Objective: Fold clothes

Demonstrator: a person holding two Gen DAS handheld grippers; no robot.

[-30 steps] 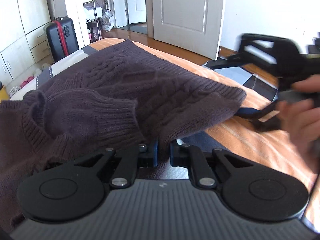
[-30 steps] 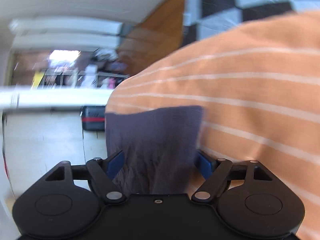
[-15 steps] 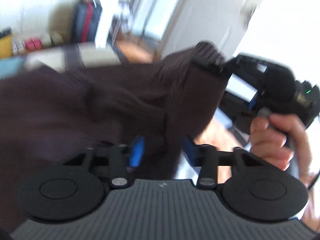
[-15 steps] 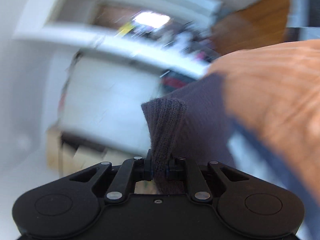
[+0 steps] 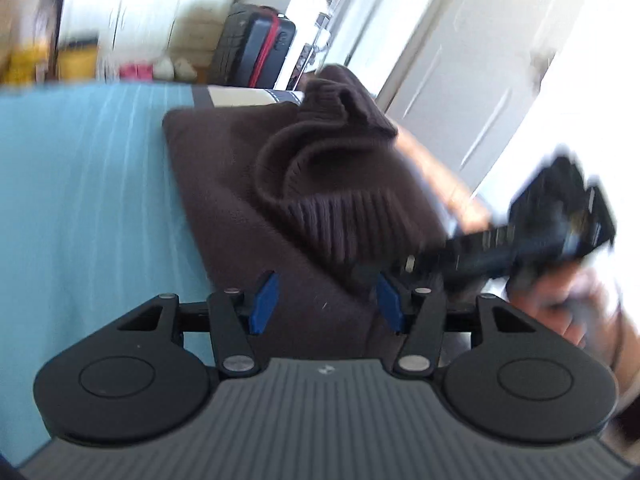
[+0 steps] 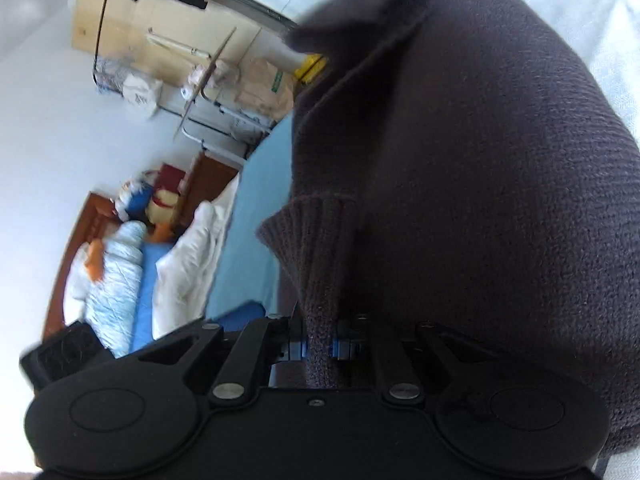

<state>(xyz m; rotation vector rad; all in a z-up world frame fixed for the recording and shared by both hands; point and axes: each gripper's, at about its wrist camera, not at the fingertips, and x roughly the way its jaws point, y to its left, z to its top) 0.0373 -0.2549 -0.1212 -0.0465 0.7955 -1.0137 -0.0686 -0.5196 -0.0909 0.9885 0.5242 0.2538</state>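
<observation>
The left wrist view takes in the whole scene: the dark brown sweater (image 5: 304,200) lies bunched on the blue bed sheet (image 5: 88,208), a suitcase (image 5: 256,50) stands far beyond it, and the right gripper (image 5: 404,266) reaches in from the right, blurred, in the person's hand (image 5: 568,304). The right wrist view shows only the close grip. The left gripper (image 5: 326,306) hovers low over the knit, jaws spread wide and released, fabric lying between them but not pinched. The right gripper (image 6: 320,346) has its jaws clenched on a ribbed cuff (image 6: 312,248), with the sweater's body bulging just ahead and to the right.
</observation>
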